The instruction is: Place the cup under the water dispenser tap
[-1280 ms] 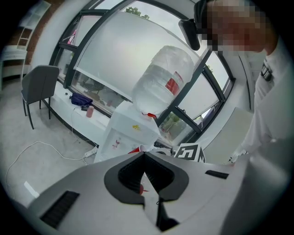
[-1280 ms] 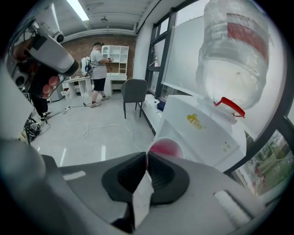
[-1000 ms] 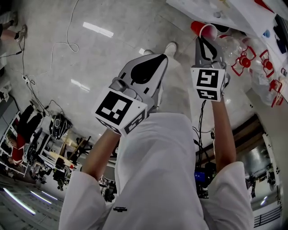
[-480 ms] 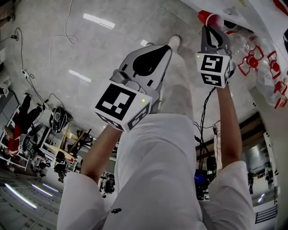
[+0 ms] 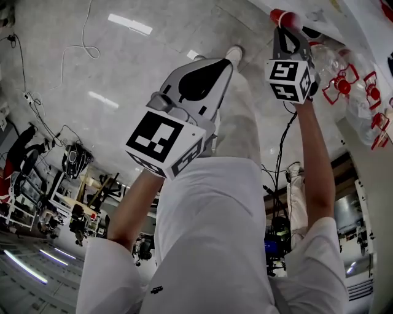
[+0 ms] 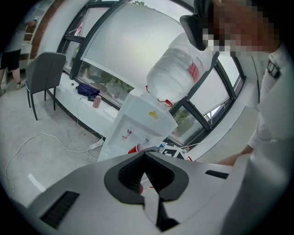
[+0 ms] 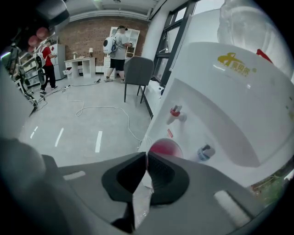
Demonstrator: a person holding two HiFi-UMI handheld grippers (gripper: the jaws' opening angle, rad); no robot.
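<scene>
Right gripper view: cup [image 7: 164, 148] near red tap [image 7: 175, 113]

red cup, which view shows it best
The right gripper view: the red cup sits large just past the right claw, which pinches its rim, close to the red tap. The head view shows only a red sliver beyond that claw; the left gripper view, a small red patch.

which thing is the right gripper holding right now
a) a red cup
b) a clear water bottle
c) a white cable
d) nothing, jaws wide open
a: in the right gripper view the right gripper has its jaws closed on the rim of the red cup, held up close to the front of the water dispenser.
</scene>
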